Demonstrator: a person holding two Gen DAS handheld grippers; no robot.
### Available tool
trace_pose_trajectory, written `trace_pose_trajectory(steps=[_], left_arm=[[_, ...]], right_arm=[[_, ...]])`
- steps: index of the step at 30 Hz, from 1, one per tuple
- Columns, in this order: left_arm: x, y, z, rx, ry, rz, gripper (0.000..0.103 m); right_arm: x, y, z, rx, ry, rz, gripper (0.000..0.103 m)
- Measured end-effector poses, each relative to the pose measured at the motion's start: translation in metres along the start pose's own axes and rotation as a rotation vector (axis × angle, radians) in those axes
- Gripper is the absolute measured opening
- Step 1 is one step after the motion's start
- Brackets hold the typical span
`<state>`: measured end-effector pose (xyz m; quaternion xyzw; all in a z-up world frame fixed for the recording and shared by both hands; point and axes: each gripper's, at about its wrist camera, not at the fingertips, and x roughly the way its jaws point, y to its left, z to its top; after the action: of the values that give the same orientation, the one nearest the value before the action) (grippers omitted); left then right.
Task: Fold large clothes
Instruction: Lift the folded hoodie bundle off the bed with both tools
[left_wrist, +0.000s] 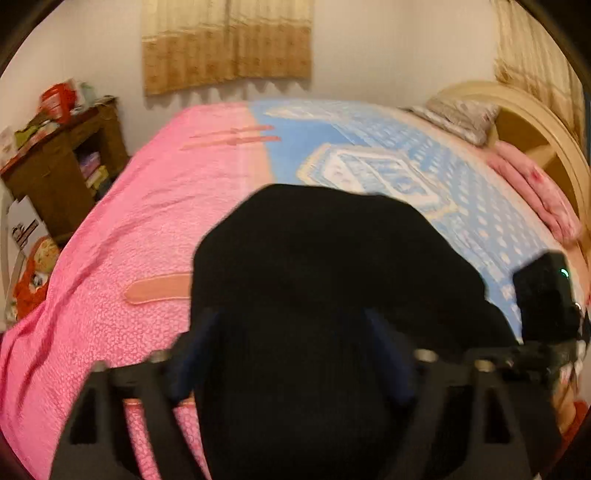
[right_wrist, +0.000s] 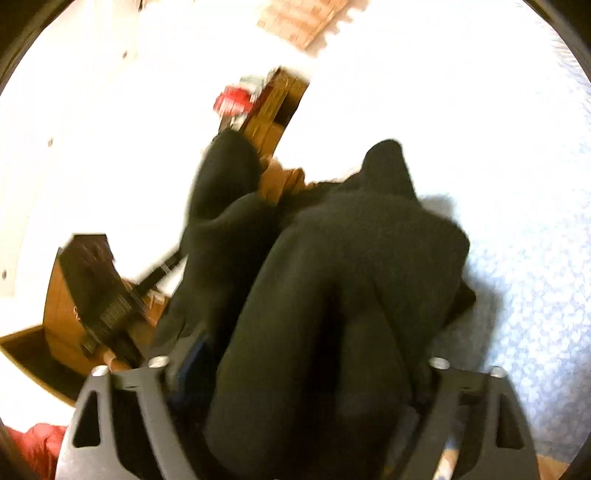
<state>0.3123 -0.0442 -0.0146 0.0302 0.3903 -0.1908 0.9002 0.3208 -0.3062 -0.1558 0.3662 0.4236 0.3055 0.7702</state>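
Observation:
A large black garment (left_wrist: 332, 266) lies bunched on the bed (left_wrist: 147, 221), over the line between pink and blue covers. My left gripper (left_wrist: 295, 354) is shut on the black garment, whose cloth fills the gap between the blue-padded fingers (left_wrist: 199, 350). In the right wrist view the same black garment (right_wrist: 351, 266) hangs in thick folds from my right gripper (right_wrist: 303, 373), which is shut on it. The right gripper's body (left_wrist: 543, 299) shows at the right edge of the left wrist view, close beside the garment.
A brown wooden shelf (left_wrist: 55, 173) with clutter stands left of the bed and also shows in the right wrist view (right_wrist: 273, 110). Folded pink bedding (left_wrist: 535, 192) and a pillow (left_wrist: 461, 114) lie by the headboard (left_wrist: 546, 125). A curtain (left_wrist: 225, 40) hangs behind.

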Motion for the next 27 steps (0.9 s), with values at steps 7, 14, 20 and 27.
trace_pose_trajectory(steps=[7, 14, 20, 27], left_arm=[[-0.029, 0.054, 0.001, -0.141, -0.074, -0.134, 0.092], [-0.035, 0.088, -0.024, -0.139, -0.092, -0.290, 0.103], [0.030, 0.090, -0.043, -0.243, 0.118, -0.449, 0.103], [0.061, 0.093, -0.058, -0.339, 0.155, -0.615, 0.103]], right_arm=[[-0.058, 0.025, -0.033, -0.060, -0.162, -0.107, 0.090], [-0.070, 0.015, -0.047, -0.014, -0.178, -0.066, 0.099], [-0.019, 0.015, -0.042, -0.082, -0.072, -0.118, 0.102], [-0.001, 0.011, -0.025, -0.100, -0.027, -0.085, 0.102]])
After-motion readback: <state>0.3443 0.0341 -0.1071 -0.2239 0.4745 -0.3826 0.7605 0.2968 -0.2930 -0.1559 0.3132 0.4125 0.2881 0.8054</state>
